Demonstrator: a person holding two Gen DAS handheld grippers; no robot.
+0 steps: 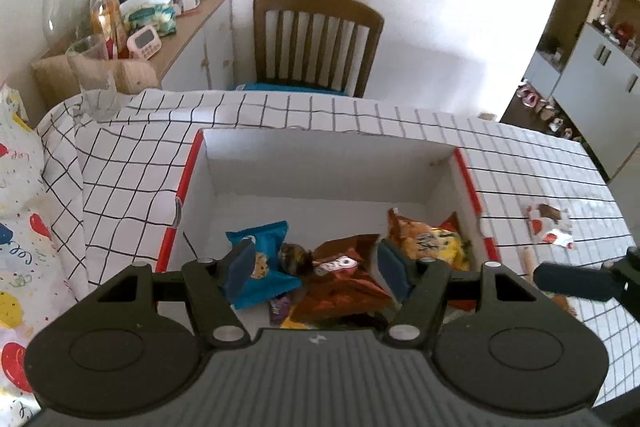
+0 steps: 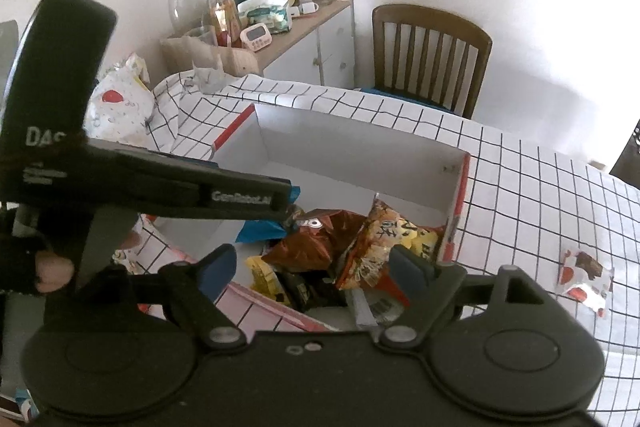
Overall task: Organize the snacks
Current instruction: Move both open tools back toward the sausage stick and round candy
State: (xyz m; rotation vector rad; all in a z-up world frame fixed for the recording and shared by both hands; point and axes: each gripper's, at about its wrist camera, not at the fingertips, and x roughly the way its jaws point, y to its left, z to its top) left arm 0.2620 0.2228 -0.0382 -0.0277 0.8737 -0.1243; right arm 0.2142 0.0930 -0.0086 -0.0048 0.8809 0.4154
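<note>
Left of the left claw [image 1: 316, 259]: a balloon-print cloth [image 1: 18, 227] bunched at the table [image 1: 540, 163] edge, then bare gridded tablecloth up to the box's red-trimmed left wall. Behind that, a sideboard [image 1: 200, 23] crowded w/ jars and a pink timer [image 1: 143, 44].

Left claw: pads apart, nothing btwn them, hanging over the near part of the open white box [image 1: 320, 167]. Below and just ahead of it lie the snacks: 1 blue cookie pack [image 1: 264, 259] under the left pad, 1 dark red-brown bag [image 1: 344, 279] in the middle, 1 orange-yellow bag [image 1: 432, 239] by the right pad (a purple scrap and a yellow corner peek out lower, too hidden to count). The far half of the box floor is bare, so open room ahead of the claw; far wall and both side walls stand upright.

Right claw [image 2: 316, 263]: pads wide apart, gripping nothing, above the box's near right corner, w/ the orange-yellow bag touching or just under its right pad (can't tell which). The left claw's body crosses to its left, close. A person's hand [image 2: 48, 267] shows at the far left in the right wrist view.

Right of both claws, past the box's right wall: 1 red-white wrapped snack [image 2: 584, 275] alone on the table, well apart from the box, w/ clear cloth around it. Beyond the table's far edge, 1 wooden chair [image 2: 430, 55].
</note>
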